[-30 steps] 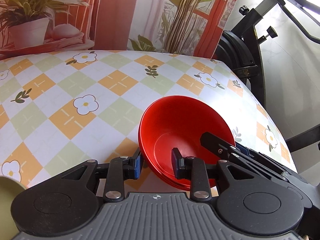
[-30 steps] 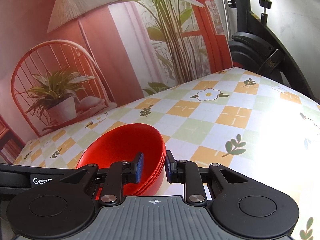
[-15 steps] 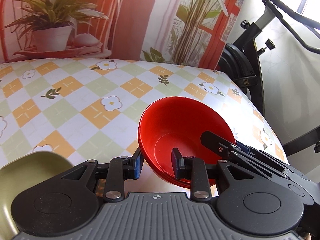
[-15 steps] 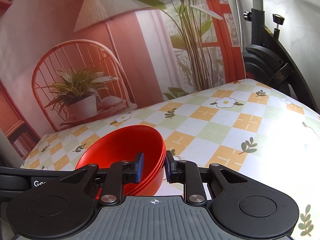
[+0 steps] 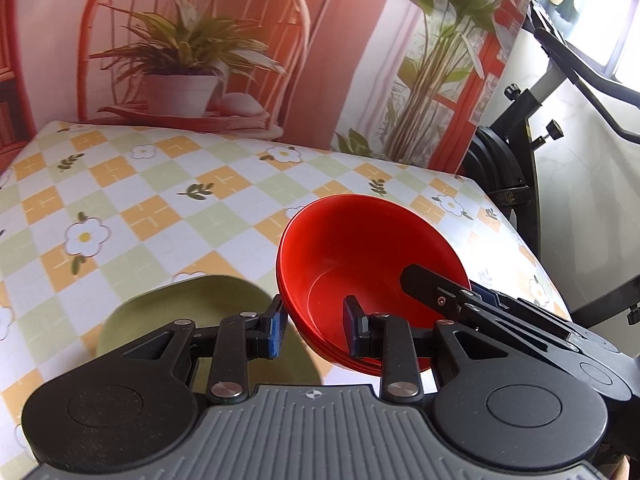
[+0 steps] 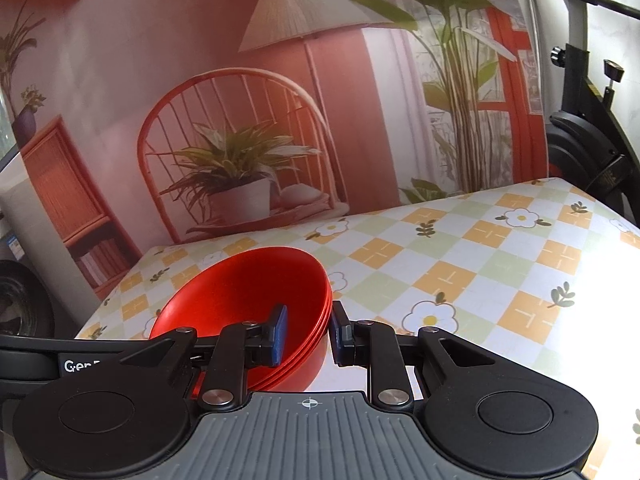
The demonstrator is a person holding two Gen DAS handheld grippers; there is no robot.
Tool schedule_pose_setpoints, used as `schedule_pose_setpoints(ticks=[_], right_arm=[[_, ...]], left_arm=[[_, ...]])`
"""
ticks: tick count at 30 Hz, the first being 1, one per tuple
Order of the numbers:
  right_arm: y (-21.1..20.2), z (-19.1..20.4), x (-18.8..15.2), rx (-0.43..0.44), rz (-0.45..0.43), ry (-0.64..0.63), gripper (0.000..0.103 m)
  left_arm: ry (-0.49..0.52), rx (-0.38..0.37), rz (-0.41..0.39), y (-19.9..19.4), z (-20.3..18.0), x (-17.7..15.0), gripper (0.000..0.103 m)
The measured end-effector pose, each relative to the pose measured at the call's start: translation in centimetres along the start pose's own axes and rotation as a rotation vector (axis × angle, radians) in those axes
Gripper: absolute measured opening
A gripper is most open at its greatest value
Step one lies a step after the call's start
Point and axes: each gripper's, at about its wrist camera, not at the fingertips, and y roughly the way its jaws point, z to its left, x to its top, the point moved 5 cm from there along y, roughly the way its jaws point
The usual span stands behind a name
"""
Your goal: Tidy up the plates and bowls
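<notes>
A: Starting at the left tool [image 5: 314,332] — gripping or loose?

B: Clenched, by the look of it, across the wall of the red bowls [image 5: 360,248]: one blue pad outside, the other down inside the top bowl.

A: And on the right tool [image 6: 308,334]?

B: Same story on the opposite rim. Closed tight over the nested edges, pad inside and pad outside.

A: Why two grips on one stack?

B: Probably for balance. Several bowls nested together, tilted, and seemingly carried clear of the worktop [image 5: 160,208]; hard to be sure of the gap underneath. Pinched at one rim only, likely to swing or slip apart. Held at both sides, kept together as one piece.

A: So where exactly, the stack?

B: Between the two tools, over the near right part of the worktop, not far from its right edge.

A: Anything else close by?

B: A green dish [image 5: 180,304], flat on the worktop just below and left of the left tool, partly hidden behind it. Possibly the landing spot, possibly an obstacle; worth lifting over rather than dragging across.

A: Further out?

B: Bare chequered cloth across the middle and far side, so plenty of room to set down. Beyond the right edge, an exercise bike [image 5: 516,152], well apart. Behind everything, a printed backdrop [image 5: 340,60] of chair and plants, out of the way.
</notes>
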Motion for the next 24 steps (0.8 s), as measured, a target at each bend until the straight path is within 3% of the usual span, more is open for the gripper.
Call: schedule_pose_setpoints(ticks=[12, 24], right_arm=[[-0.6, 6.5, -1.9, 0.060, 0.046, -0.114, 0.021], [0.9, 8.2, -4.1, 0.064, 0.095, -0.163, 0.021]], left_arm=[[-0.035, 0.036, -0.046, -4.3, 4.1, -2.1, 0.030], [-0.056, 0.060, -0.050, -4.2, 6.1, -3.6, 0.030]])
